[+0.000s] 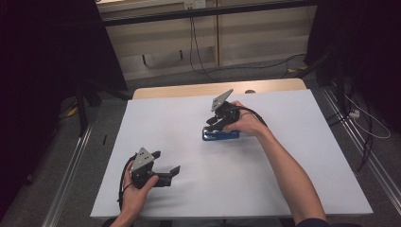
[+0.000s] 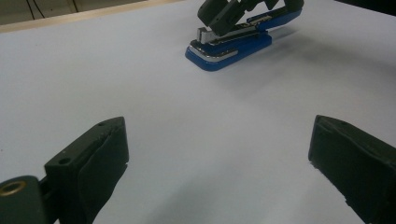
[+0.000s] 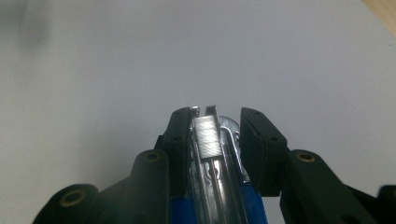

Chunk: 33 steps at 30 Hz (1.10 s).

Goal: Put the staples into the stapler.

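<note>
Blue plastic stapler with chromed metal magazine (image 1: pixel 220 135) lying flat on the white rectangular table top (image 1: pixel 283 165), a little beyond centre, well apart from the edges. Right gripper (image 1: pixel 215 124) lowered over its front end, black jaws straddling the upper arm from either side, probably to steady or lift that arm without touching the base. Left gripper (image 1: pixel 166 161) parked near the front left of the table, jaws spread wide with nothing between them, likely kept clear as a spare hand. From above: the overall layout, both forearms and the distance between the two tools. From the left gripper view: the stapler (image 2: pixel 229 46) side-on, upper arm tilted up off the base, a gap hidden from overhead. From the right gripper view: the row of staples in the magazine (image 3: pixel 208 140) and the jaws close along both flanks, one seemingly touching, a thin dark line at the other; firm pinch or not, impossible to tell.
</note>
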Motion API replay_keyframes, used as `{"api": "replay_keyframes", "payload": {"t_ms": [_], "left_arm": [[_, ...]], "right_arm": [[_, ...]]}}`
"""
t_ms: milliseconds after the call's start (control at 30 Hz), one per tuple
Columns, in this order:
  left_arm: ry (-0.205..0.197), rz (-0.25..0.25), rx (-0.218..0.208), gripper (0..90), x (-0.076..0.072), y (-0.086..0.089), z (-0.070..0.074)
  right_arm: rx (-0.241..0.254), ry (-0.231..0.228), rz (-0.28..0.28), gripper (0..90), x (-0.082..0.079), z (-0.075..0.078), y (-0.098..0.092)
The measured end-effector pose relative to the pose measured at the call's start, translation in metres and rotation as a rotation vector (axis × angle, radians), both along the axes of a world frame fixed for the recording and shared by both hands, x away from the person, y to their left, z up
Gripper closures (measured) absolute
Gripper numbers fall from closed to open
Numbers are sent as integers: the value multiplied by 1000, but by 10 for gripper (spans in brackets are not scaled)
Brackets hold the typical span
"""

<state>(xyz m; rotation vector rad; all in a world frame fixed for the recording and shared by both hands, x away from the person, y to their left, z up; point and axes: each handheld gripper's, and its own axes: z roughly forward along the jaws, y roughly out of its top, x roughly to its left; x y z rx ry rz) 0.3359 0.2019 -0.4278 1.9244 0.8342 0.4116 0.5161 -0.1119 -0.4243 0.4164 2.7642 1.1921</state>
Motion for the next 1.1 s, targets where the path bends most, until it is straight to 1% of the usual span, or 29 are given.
{"api": "replay_keyframes", "payload": {"t_ms": [33,100,167,333,400,467,533,567,633,733,767,833,867,967,1033,1100], "left_arm": [[0,1,-1,51,0,0,0],[0,3,-4,51,0,0,0],[1,2,-5,51,0,0,0],[-1,2,-3,51,0,-1,0],[2,3,-2,51,0,-1,0],[3,5,0,52,1,-1,0],[2,4,2,51,1,-1,0],[2,5,2,51,1,-1,0],[2,6,-2,51,1,-1,0],[3,6,-2,51,1,-1,0],[3,5,-3,51,1,-1,-1],[2,7,-3,52,1,-1,-1],[4,8,-1,51,1,-1,0],[1,7,4,51,2,0,-1],[3,10,0,51,2,0,0],[2,10,0,51,2,0,0]], "right_arm": [[1,0,-9,603,0,0,0],[8,-1,-22,582,0,1,-2],[23,-2,-51,511,0,2,-3],[46,31,-112,366,-1,2,-7],[53,30,-130,334,-2,2,-9],[62,51,-152,270,-3,1,-10],[66,71,-167,228,-4,0,-11],[66,75,-175,206,-4,0,-12],[70,67,-201,148,-5,0,-12],[85,72,-232,132,-7,1,-14],[88,69,-242,111,-7,1,-15],[96,66,-263,98,-8,1,-16],[98,64,-278,74,-10,1,-17],[101,62,-290,71,-12,2,-19],[108,57,-299,55,-14,2,-20],[118,52,-321,52,-15,2,-21]]}}
